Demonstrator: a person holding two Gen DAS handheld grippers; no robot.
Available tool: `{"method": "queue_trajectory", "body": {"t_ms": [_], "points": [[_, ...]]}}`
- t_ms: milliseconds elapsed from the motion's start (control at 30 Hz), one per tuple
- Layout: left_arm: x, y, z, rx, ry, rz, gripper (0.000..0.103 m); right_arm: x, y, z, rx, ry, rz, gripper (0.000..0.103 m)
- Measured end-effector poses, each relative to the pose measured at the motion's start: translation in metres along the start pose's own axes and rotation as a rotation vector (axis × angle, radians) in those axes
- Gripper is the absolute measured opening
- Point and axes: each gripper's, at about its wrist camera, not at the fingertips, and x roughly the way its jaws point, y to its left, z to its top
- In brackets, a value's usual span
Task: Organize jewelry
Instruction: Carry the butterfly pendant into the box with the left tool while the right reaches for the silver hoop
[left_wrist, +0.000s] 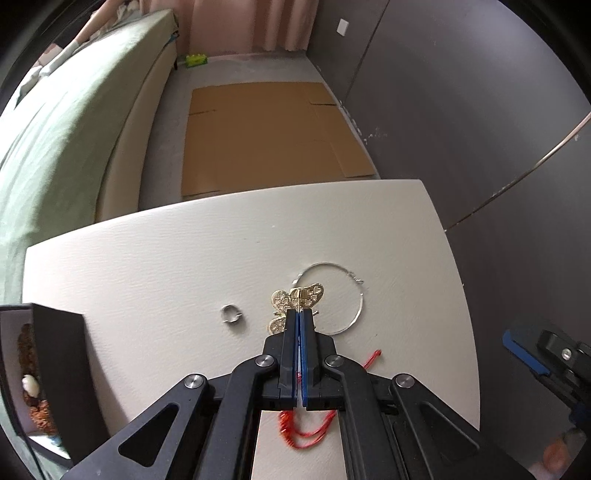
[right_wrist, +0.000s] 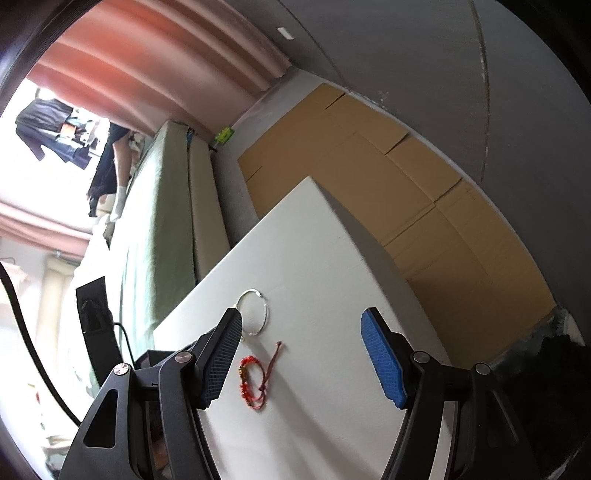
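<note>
From the left wrist, the left gripper (left_wrist: 299, 314) has its blue-padded fingers pressed together on the lower edge of a gold butterfly ornament (left_wrist: 298, 297), whose filigree wings fan out just beyond the tips. The ornament overlaps the near-left arc of a silver hoop earring (left_wrist: 360, 295) lying flat on the white table (left_wrist: 147, 266); a small silver ring (left_wrist: 231, 314) sits apart to the left with bare tabletop around it. A red cord bracelet (left_wrist: 310, 432) lies under the gripper's body, close to the near edge. At the table's left edge stands an open black box (left_wrist: 59, 332) with brownish pieces inside — too blurred to name. No writing or brand can be read on anything. The far half of the table is bare up to its edge, beyond which flattened cardboard (left_wrist: 266, 136) covers the floor. From the right wrist, the right gripper (right_wrist: 301, 354) hangs with fingers wide apart and nothing between the pads — the red cord bracelet (right_wrist: 255, 380) lies on the table below the gap, the silver hoop earring (right_wrist: 255, 312) farther on beside the left finger. The table's right side is open to its edge.
</note>
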Motion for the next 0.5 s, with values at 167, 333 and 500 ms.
{"method": "queue_trajectory", "body": {"t_ms": [167,333,500], "points": [[-0.026,0.015,0.0,-0.007,-0.052,-0.019,0.0,0.009,0.011,-0.002,-0.041,0.014,0.017,0.062],[-0.058,0.038,-0.004,-0.041,-0.114,-0.036,0.0,0.019,0.024,-0.003,-0.101,0.02,0.019,0.05],[-0.081,0.07,-0.013,-0.087,-0.189,-0.039,0.0,0.031,0.033,-0.002,-0.146,0.014,0.014,0.034]]}}
